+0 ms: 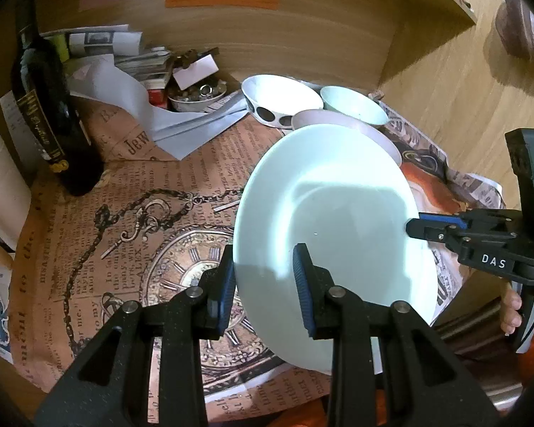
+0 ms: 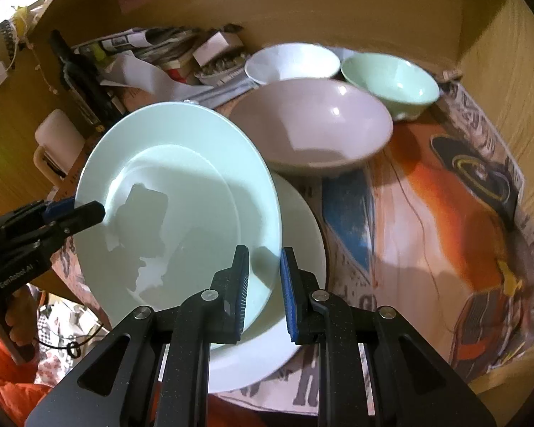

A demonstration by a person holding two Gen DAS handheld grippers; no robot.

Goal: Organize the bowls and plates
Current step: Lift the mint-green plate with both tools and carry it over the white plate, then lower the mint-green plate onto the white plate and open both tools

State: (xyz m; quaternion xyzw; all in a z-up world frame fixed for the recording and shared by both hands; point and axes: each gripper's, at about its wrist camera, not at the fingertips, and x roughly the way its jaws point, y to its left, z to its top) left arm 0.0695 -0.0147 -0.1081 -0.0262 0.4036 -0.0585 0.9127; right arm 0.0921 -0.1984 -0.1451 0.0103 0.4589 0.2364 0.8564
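A pale mint plate (image 1: 338,220) (image 2: 181,192) is held tilted above the table between both grippers. My left gripper (image 1: 265,284) straddles its left rim, and it also shows in the right wrist view (image 2: 74,210). My right gripper (image 2: 265,284) straddles the opposite rim, and it also shows in the left wrist view (image 1: 414,226). A white plate (image 2: 302,249) lies flat under the mint one. Behind stand a pink bowl (image 2: 313,124), a white bowl (image 2: 292,62) (image 1: 281,98) and a green bowl (image 2: 391,78) (image 1: 352,105).
A dark wine bottle (image 1: 50,106) stands at the left. Papers and a small dish of clutter (image 1: 195,98) lie at the back. Printed paper (image 1: 124,231) covers the table. Wooden walls (image 2: 498,53) enclose the back and right.
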